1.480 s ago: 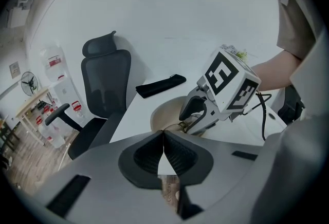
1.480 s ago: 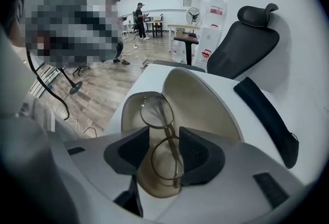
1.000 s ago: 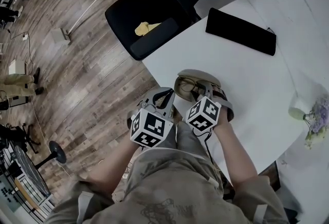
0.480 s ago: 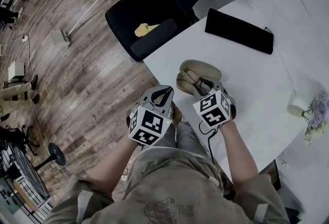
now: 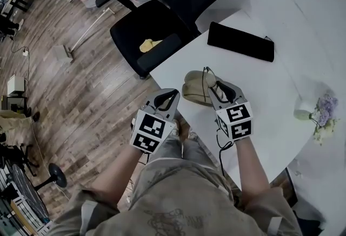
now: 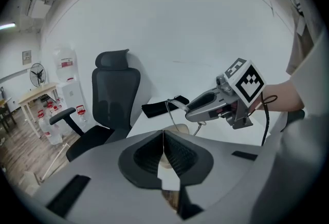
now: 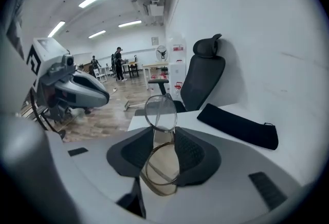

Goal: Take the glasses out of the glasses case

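The right tool (image 5: pixel 210 82) is clenched on the glasses (image 7: pixel 160 112). It pinches them between its two jaws, with one round lens sticking up past the tips. The glasses are up in the air, just over the tan glasses case (image 5: pixel 192 93). The case lies on the white table (image 5: pixel 270 83), near the edge. The left tool (image 6: pixel 163 141) is squeezed closed with nothing in it, and it hangs off the table's edge. A black pouch (image 5: pixel 240 41) lies farther back, well apart from the case.

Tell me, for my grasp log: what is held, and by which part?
The right gripper holds the glasses at the frame's middle, one lens either side of the grip. The left gripper is shut, empty.
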`<state>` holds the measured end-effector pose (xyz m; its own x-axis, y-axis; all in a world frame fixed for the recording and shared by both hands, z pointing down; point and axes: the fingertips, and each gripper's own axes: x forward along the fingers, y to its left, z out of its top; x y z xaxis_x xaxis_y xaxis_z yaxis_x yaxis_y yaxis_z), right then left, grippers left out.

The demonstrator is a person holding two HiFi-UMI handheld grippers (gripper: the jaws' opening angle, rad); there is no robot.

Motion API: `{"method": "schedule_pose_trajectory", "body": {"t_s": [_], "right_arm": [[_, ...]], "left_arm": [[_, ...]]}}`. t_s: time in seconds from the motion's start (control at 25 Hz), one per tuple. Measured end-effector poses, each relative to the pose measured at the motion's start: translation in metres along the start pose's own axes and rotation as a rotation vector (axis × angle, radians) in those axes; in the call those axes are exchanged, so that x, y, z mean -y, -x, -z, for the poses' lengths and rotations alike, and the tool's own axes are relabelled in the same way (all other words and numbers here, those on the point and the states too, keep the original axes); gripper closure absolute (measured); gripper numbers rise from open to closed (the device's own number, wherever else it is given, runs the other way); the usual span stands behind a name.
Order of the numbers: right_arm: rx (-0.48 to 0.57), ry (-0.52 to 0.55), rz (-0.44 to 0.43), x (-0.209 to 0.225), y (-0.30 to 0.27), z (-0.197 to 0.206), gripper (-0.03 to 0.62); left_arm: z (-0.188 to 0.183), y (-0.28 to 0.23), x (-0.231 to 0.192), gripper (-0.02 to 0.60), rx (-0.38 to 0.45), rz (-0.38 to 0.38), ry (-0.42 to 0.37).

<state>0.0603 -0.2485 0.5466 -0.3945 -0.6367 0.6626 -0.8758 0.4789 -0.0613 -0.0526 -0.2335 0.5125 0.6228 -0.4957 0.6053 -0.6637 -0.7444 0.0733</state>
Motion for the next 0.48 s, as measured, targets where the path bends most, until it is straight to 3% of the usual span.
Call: {"method": "schedule_pose_trajectory", "body": {"t_s": [0.28, 0.48], "right_arm": [[0.244, -0.184, -0.01, 0.008, 0.077, -0.074, 0.448], [0.361, -0.037, 0.091, 0.008, 0.139, -0.123, 0.448]], "left_arm": [[-0.059, 0.028, -0.001, 0.563, 0.121, -0.025, -0.045], [-0.112, 0.053, -0.002, 0.563, 0.233, -0.052, -0.078]]}}
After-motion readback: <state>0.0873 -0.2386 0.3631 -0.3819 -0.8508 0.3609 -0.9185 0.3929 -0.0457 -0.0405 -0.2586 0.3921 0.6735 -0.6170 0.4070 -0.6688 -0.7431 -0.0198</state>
